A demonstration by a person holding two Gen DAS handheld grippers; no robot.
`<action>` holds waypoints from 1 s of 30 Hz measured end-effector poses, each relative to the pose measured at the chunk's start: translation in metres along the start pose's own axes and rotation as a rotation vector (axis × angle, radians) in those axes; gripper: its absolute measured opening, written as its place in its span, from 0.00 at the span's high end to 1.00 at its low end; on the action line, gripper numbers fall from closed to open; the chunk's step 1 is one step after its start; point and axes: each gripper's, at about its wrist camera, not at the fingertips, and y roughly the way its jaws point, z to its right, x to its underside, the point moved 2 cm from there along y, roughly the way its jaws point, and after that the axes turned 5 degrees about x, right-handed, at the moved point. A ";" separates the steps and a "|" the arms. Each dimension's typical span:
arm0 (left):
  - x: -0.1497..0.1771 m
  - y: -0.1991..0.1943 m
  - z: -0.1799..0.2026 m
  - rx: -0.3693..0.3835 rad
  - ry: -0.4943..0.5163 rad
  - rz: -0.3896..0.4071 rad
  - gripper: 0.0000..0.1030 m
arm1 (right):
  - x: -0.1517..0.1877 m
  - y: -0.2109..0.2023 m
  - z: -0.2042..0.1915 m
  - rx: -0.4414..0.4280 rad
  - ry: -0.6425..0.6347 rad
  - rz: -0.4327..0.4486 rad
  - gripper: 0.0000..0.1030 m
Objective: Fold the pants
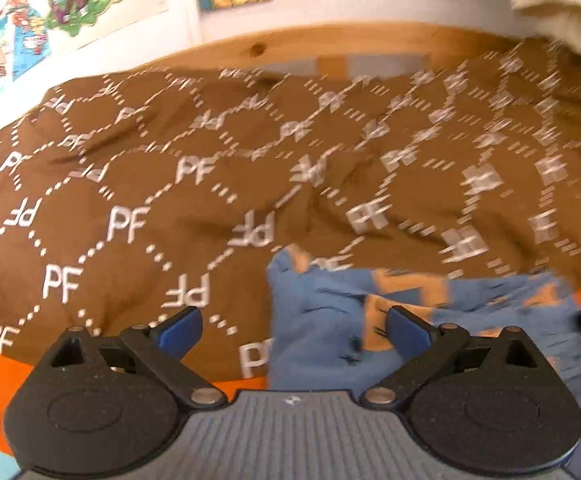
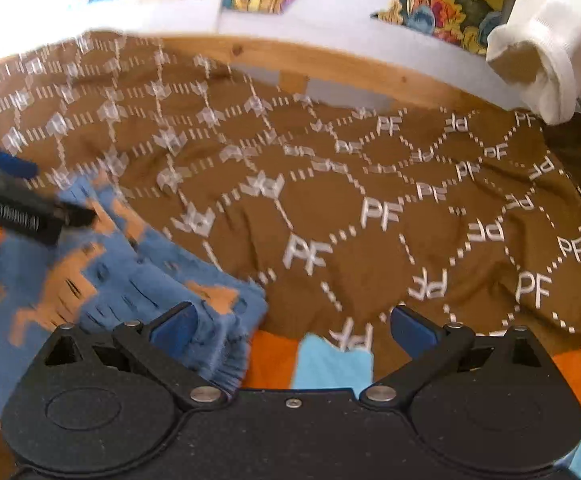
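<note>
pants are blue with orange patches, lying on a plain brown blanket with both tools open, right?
Not quite. The blanket is brown but patterned with white PF letters and dotted lines, as the right wrist view shows. The pants are blue with orange, and the left tool and right tool are open.

1. The right gripper holds its jaws wide apart with nothing between them; its blue pads sit over the bedspread.
2. The pants, blue with orange patches, lie bunched to the left of the jaws, their hem touching the left pad.
3. The left gripper shows at the far left, over the pants; whether it grips them cannot be told.
4. A brown bedspread printed with white "PF" marks spreads ahead of the jaws.
5. An orange and light blue cloth lies just below the jaws.
6. A wooden rail runs beyond the bedspread, a white garment hanging far right.
</note>
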 end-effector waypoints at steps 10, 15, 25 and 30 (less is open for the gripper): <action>0.009 -0.001 -0.020 0.011 -0.149 -0.008 0.01 | 0.006 0.006 0.001 0.033 -0.010 -0.006 0.01; 0.011 -0.043 -0.021 0.133 -0.215 0.035 0.00 | -0.012 -0.026 0.008 -0.081 0.011 0.091 0.01; 0.061 -0.079 0.018 0.198 0.005 -0.085 0.01 | 0.003 -0.040 -0.027 -0.265 -0.397 -0.047 0.01; 0.074 -0.083 0.013 0.198 -0.061 -0.078 0.00 | 0.008 -0.024 -0.018 -0.318 -0.282 -0.132 0.01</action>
